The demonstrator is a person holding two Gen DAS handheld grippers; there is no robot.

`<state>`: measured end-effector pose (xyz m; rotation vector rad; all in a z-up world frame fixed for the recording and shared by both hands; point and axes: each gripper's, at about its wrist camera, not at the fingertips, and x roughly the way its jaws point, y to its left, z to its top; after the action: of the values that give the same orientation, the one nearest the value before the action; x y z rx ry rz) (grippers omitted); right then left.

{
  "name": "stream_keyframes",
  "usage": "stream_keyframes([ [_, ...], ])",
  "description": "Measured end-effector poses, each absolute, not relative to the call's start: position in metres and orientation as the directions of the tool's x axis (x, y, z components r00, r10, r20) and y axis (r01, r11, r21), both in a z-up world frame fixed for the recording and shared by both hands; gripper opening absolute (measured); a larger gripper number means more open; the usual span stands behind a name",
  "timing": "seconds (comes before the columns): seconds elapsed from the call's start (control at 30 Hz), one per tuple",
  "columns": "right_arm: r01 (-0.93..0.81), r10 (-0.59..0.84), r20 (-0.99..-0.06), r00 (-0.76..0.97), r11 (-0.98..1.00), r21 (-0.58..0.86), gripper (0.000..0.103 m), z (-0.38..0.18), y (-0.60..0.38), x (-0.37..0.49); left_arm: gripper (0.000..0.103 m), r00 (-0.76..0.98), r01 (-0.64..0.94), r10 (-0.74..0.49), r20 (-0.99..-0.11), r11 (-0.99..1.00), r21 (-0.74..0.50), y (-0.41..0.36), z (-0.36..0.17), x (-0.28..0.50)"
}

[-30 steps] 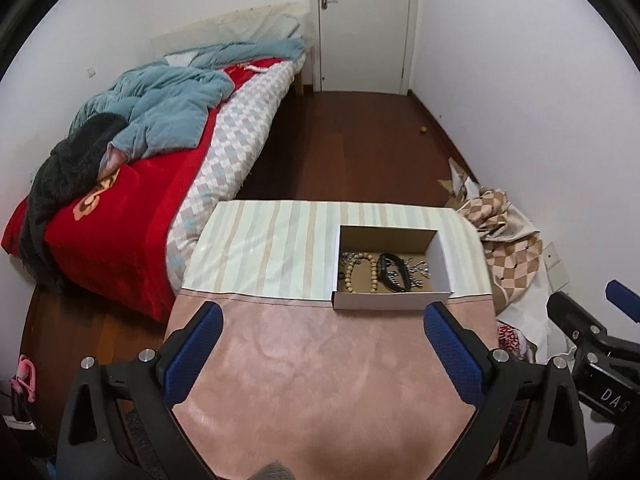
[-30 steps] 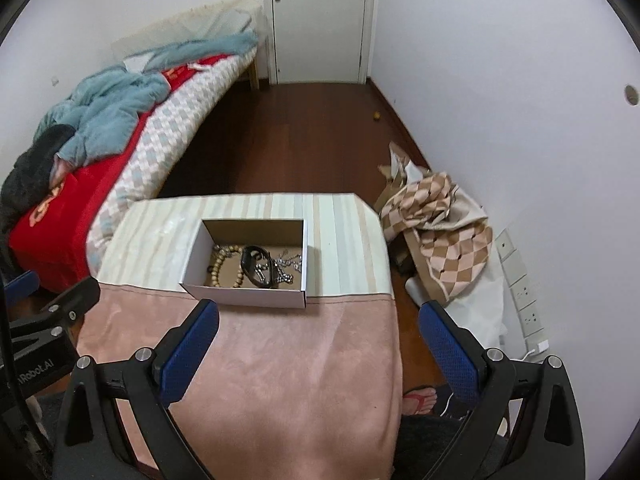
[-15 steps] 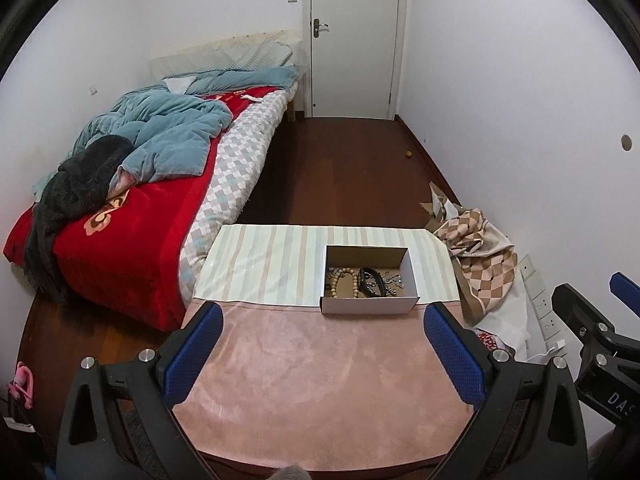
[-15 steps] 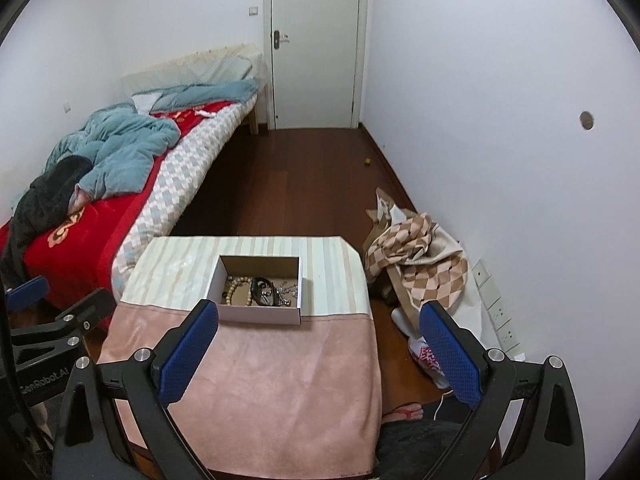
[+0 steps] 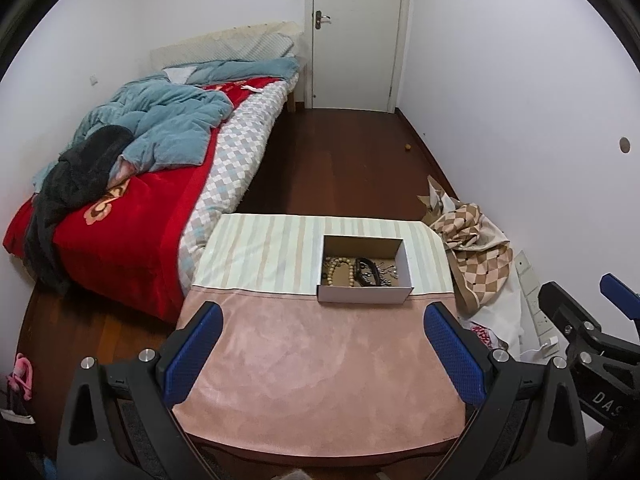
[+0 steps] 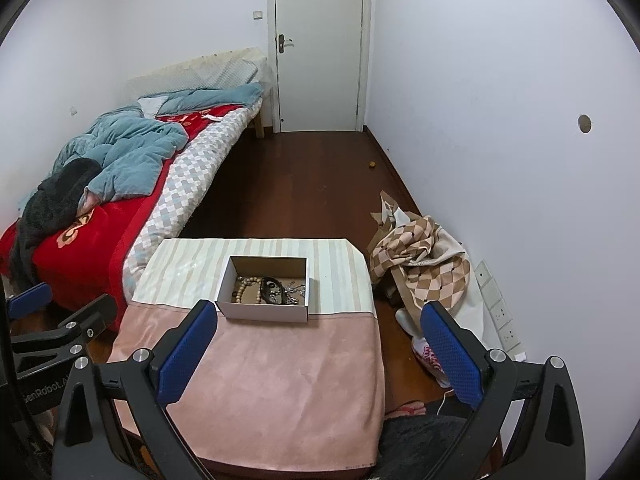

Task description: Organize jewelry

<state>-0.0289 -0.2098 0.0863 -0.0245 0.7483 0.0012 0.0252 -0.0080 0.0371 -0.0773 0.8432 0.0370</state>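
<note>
- Lying in a white box (image 5: 365,294): wooden beads (image 5: 340,270), black band (image 5: 366,270), silver chain (image 5: 387,271).
- Box at 12 o'clock, apart from both grippers, left gripper (image 5: 320,352) and right gripper (image 6: 316,350), spread, empty, over the bench (image 5: 320,380).

Box (image 5: 365,294) contents small: silvery tangle (image 5: 387,271) at right end unreadable, perhaps chain. Near wall of box hides front strip of its floor. Desk (image 5: 320,380) near edge partly behind left gripper (image 5: 326,354) frame. Right gripper (image 6: 318,350) body cut by bottom edge in right wrist view. Pink item (image 5: 22,374) at far left cut off, unidentifiable. Small round thing (image 6: 371,164) on floor by wall too tiny to name.
</note>
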Motion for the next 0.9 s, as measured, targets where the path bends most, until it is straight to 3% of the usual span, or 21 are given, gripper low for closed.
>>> stream_keyframes([
  [0.9,0.005,-0.063,-0.778,0.625,0.997,-0.076,0.103,0.039,-0.204,0.083,0.103,0.595,-0.104,0.069,-0.800,0.995,0.009,-0.013,0.009,0.111],
])
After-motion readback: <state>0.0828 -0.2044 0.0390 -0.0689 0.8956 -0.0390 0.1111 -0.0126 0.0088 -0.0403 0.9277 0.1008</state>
